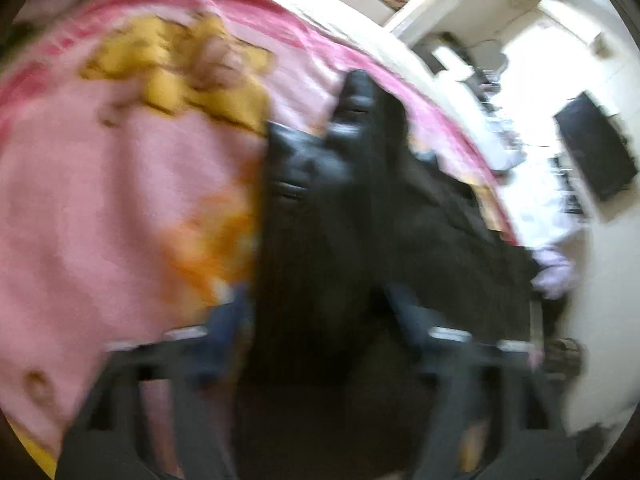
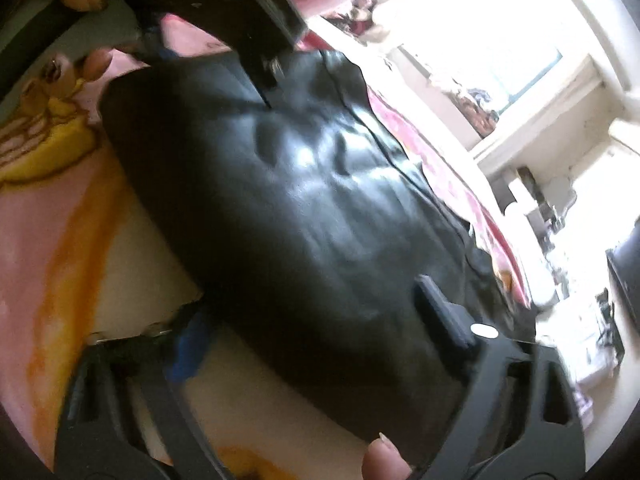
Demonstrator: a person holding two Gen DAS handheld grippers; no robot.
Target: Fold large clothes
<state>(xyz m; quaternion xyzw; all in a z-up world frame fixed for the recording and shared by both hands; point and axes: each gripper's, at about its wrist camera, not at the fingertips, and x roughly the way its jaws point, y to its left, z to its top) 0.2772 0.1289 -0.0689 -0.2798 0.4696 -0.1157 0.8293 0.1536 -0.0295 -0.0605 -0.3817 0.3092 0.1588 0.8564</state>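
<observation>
A black leather-like jacket (image 2: 304,208) lies on a pink bedspread (image 2: 36,216) with yellow and orange cartoon prints. In the right wrist view it fills the middle; my right gripper (image 2: 316,316) has its blue-tipped fingers (image 2: 192,344) spread wide to either side of the jacket's near part. My left gripper (image 2: 224,12) shows at the top of that view, over the jacket's far edge. In the blurred left wrist view the jacket (image 1: 320,208) rises between the left gripper's (image 1: 320,320) spread fingers (image 1: 230,320); whether they pinch it is unclear.
The bedspread (image 1: 100,200) stretches left. Beyond the bed's far edge are a bright window (image 2: 500,52), cluttered shelves (image 2: 560,240) and a dark screen (image 1: 596,144) on the wall. A thumb (image 2: 384,460) shows at the bottom of the right wrist view.
</observation>
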